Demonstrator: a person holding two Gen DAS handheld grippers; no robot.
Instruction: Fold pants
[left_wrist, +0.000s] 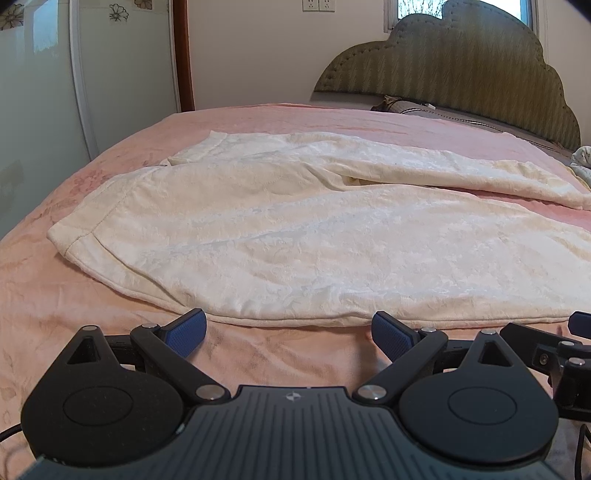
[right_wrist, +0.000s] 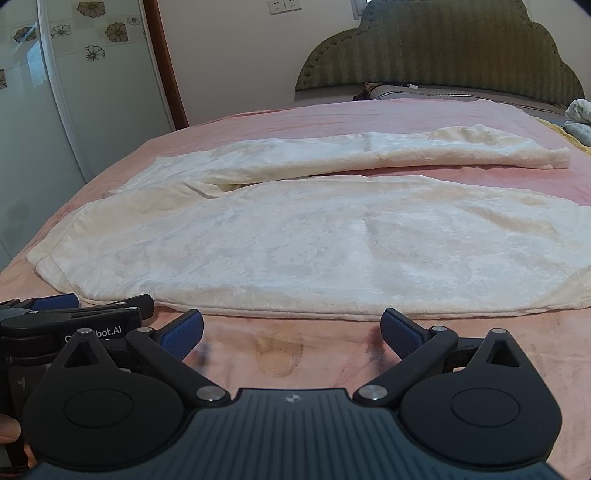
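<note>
Cream fleece pants (left_wrist: 295, 236) lie spread flat on a pink bedspread (left_wrist: 92, 332), waistband to the left and both legs running right. They also show in the right wrist view (right_wrist: 314, 243). My left gripper (left_wrist: 288, 332) is open and empty, just short of the near leg's front edge. My right gripper (right_wrist: 291, 332) is open and empty, just short of the same edge further right. The far leg (right_wrist: 406, 151) lies apart from the near one, with pink bedspread between them.
A green padded headboard (left_wrist: 461, 74) stands at the back right with pillows (right_wrist: 399, 92) below it. A wardrobe with frosted doors (left_wrist: 37, 110) stands at the left. A crumpled patterned cloth (right_wrist: 580, 118) lies at the far right. The left gripper's body (right_wrist: 74, 321) is beside my right one.
</note>
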